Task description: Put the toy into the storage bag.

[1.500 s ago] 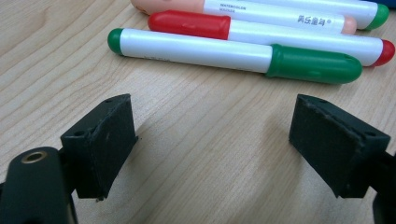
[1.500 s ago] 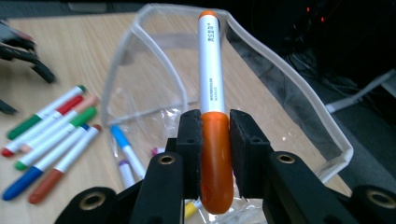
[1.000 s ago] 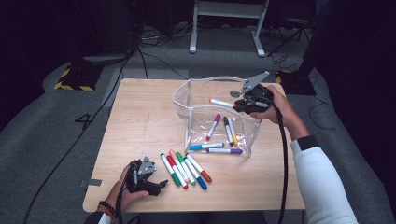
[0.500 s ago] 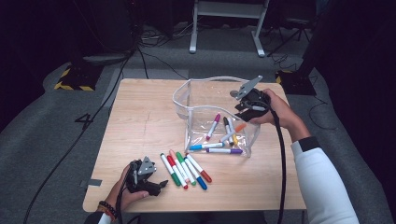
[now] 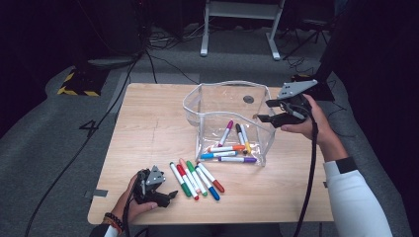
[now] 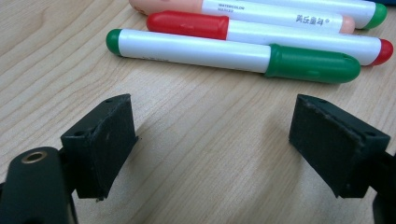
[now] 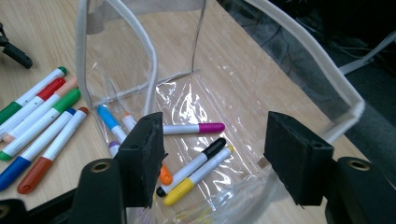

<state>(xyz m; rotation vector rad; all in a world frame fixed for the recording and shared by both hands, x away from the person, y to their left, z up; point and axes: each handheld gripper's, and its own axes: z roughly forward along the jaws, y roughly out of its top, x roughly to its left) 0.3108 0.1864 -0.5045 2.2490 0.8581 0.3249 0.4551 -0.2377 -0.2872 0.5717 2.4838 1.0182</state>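
A pale wooden table [image 5: 148, 128] with fine lengthwise grain stands on grey carpet [image 5: 59, 123]; the room behind is dark, with cables, a yellow-and-black striped strip [image 5: 75, 91] and a white metal frame [image 5: 237, 24] beyond the far edge.

The left gripper [image 5: 165, 196] rests low at the near left of the table, held in the left hand [image 5: 131, 200]. Its jaws stand spread with bare wood between them, gripping nothing. Just ahead of its pads, in the left gripper view, lies a green-capped marker [image 6: 233, 56] with a smooth white barrel, then a red one [image 6: 266, 33] and a peach one [image 6: 243, 11] touching side by side. In the high view this loose row of markers [image 5: 195, 178] lies just to the gripper's right.

To the right of that row stands a clear plastic pouch [image 5: 195, 106], soft and crinkled, with a pale stitched rim, its mouth open upward. On its floor lie several markers; in the right gripper view a magenta-capped marker [image 7: 194, 128], a black one [image 7: 196, 163] and a yellow one [image 7: 194, 179] show just beyond the jaws.

The right gripper [image 5: 266, 110] hangs at the pouch's right rim, in the right hand [image 5: 306, 123]. Its jaws have just been opening; they stand wide apart and empty, black pads rough-faced and blocky.
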